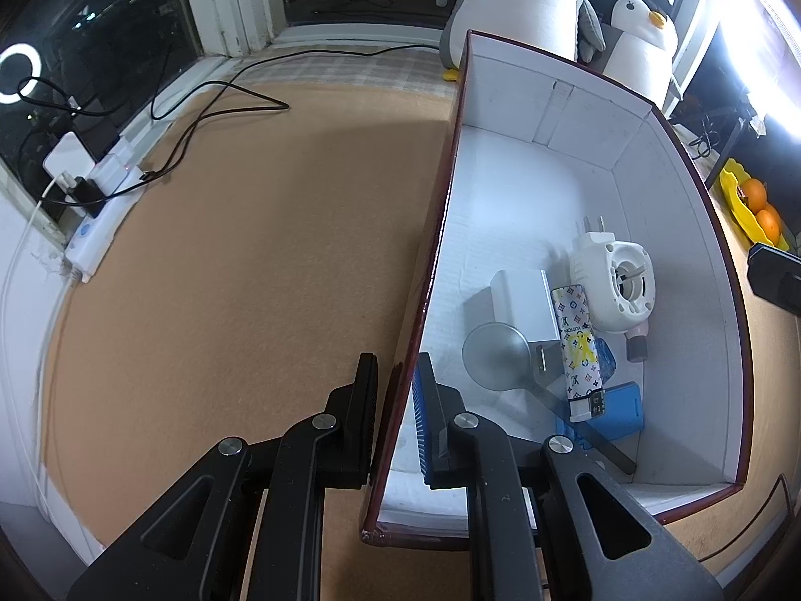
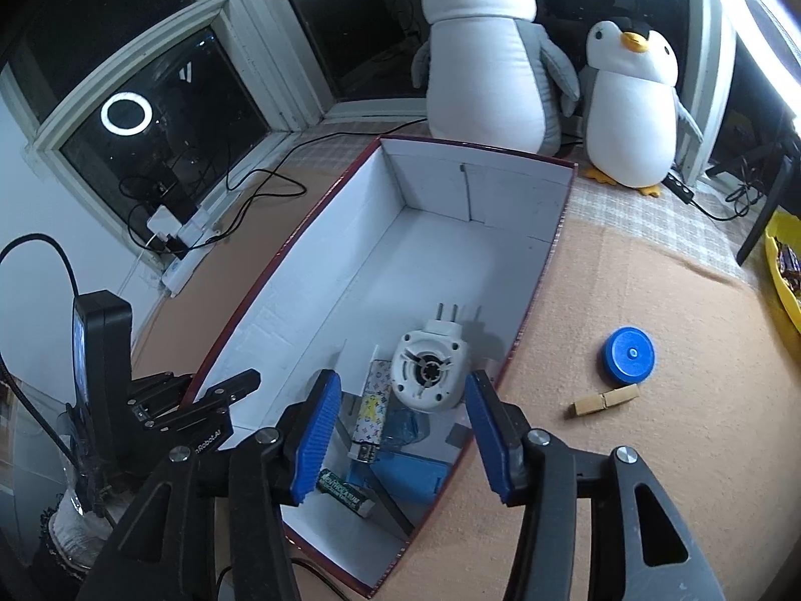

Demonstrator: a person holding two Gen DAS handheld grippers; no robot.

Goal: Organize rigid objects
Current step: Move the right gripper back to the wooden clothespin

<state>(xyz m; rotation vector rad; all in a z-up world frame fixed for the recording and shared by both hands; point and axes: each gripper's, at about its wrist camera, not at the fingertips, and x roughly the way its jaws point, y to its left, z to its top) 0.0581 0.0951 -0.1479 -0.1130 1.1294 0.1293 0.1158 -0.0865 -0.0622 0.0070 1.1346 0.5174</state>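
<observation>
Left wrist view looks down close along the box left wall. Right wrist view faces it from above, penguins at 12 o'clock.

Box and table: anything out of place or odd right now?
Two items still lie outside the box on the table: a blue cap and a wooden clothespin, both to its right. The box's near left corner looks scuffed. The left gripper straddles the box's left wall.

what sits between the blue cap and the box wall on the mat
Nothing: in the right wrist view, bare tan mat runs from the blue cap to the box wall. The clothespin lies nearer the camera, off that line.
</observation>
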